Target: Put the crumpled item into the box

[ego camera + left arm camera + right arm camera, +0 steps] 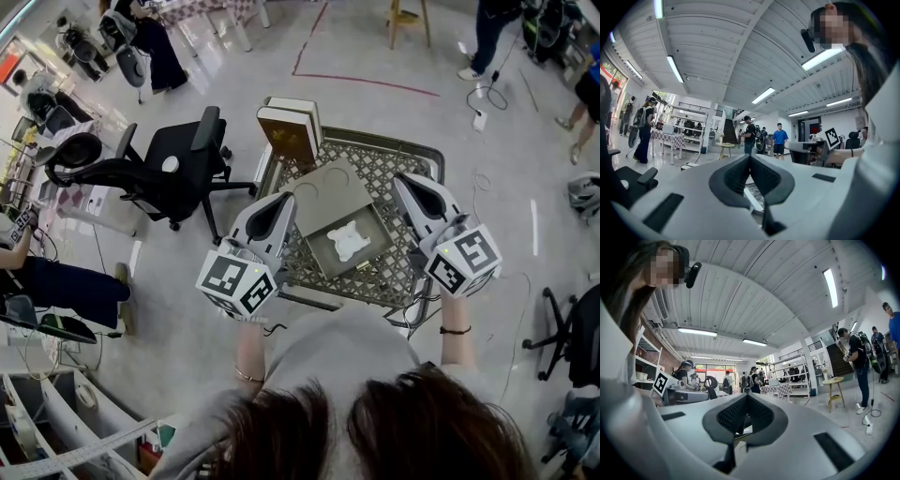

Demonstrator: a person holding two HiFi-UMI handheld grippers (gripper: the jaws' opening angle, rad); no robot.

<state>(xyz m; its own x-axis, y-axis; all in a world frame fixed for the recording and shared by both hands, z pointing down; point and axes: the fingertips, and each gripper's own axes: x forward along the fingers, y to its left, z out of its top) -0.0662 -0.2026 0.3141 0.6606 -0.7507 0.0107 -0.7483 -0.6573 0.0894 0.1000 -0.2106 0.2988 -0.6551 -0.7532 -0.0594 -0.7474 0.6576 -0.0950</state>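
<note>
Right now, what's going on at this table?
A person holds both grippers up over the lattice-top table. The left gripper and the right gripper are each shut with nothing between the jaws. The white crumpled item already lies inside the open box, and neither gripper touches it.

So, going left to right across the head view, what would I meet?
Black office chair → left claw → white crumpled item → right claw.

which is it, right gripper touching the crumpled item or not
Apart. Head view shows a clear gap between the right gripper and the crumpled item.
</note>
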